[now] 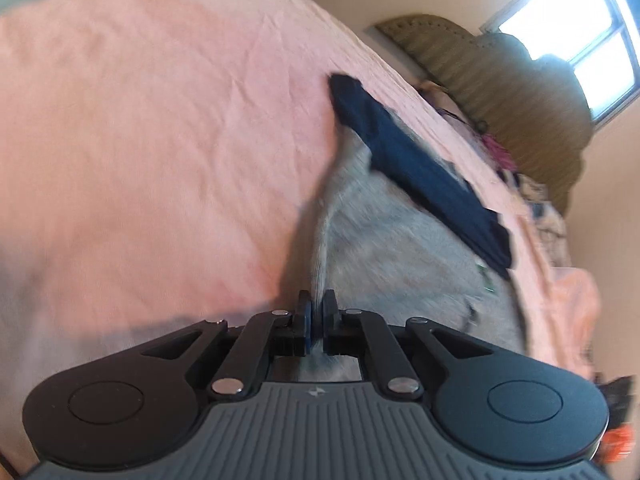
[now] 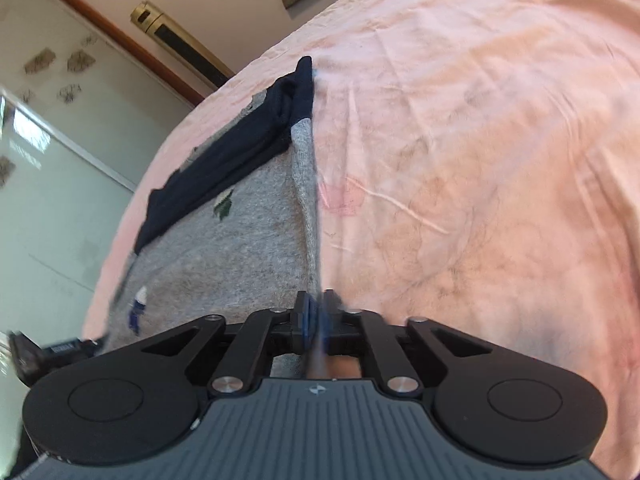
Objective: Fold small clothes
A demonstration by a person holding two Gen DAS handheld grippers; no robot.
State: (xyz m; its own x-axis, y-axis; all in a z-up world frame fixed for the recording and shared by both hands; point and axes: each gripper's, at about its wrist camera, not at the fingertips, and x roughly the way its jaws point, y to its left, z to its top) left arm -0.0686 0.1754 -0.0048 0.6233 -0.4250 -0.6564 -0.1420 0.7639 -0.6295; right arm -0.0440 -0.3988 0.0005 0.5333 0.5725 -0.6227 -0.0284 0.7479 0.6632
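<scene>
Two grippers, one grey garment, both edges pinched.
Count: 1 grey knit top [image 2: 248, 240] w/ dark navy sleeves [image 2: 224, 160], lying on pink bed sheet [image 2: 460, 140]; small motifs on front. Left gripper [image 1: 317, 308]: fingers clenched on a raised fold of grey fabric at garment's edge. Right gripper [image 2: 317, 312]: fingers drawn tight on garment's side edge, cloth between pads. Left view blurred. Olive headboard [image 1: 500, 92] and 1 window [image 1: 580, 28] behind. No containers in view.
</scene>
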